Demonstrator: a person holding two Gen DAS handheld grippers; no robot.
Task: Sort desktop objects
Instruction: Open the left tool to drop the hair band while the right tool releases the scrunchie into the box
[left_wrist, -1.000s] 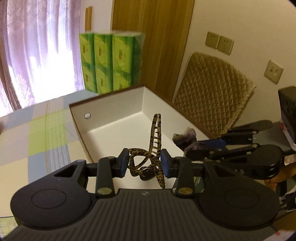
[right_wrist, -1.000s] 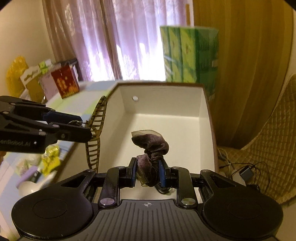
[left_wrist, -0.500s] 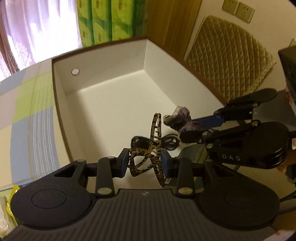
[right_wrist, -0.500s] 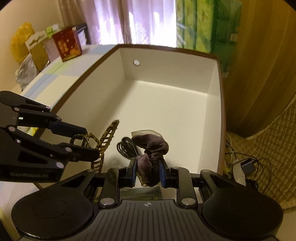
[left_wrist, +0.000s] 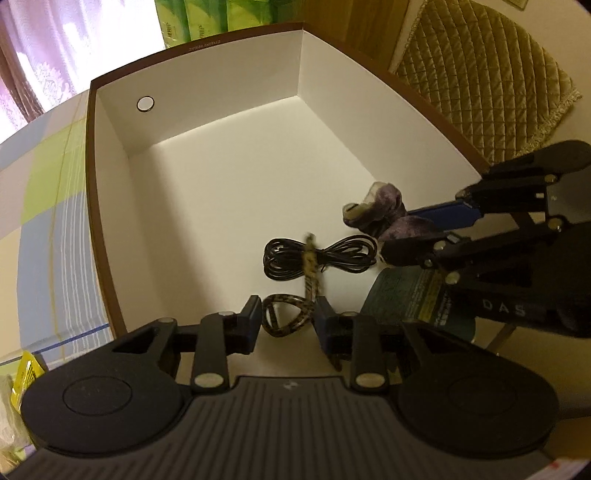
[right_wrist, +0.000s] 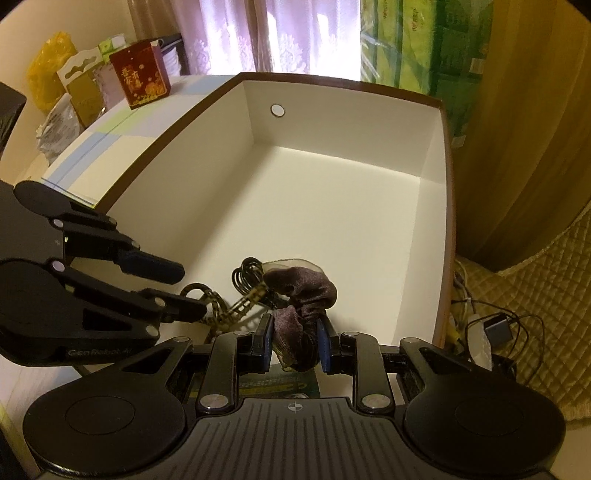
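A leopard-print hair claw clip (left_wrist: 286, 319) sits between the pads of my left gripper (left_wrist: 288, 321), whose jaws are closing on its handle loop. Its toothed part is blurred and points into the white box with a brown rim (left_wrist: 92, 184). My right gripper (right_wrist: 295, 343) is shut on a purple velvet scrunchie (right_wrist: 306, 295). Both grippers hang low over the near end of the box (right_wrist: 436, 184), side by side. In the right wrist view the left gripper (right_wrist: 192, 291) holds the clip (right_wrist: 236, 306) just left of the scrunchie. The right gripper (left_wrist: 395, 232) with the scrunchie (left_wrist: 380, 206) shows at the right in the left wrist view.
A coiled black cable (left_wrist: 288, 258) and a green-labelled flat item (left_wrist: 406, 299) lie on the box floor under the grippers. Green tissue packs (right_wrist: 424, 44) stand behind the box. A red carton (right_wrist: 140, 79) and bags are at the far left. A charger with wires (right_wrist: 495, 328) lies outside, right.
Both grippers have come down and tipped forward over the near end of the box. The left jaws have narrowed on the clip, and its toothed part has swung forward.
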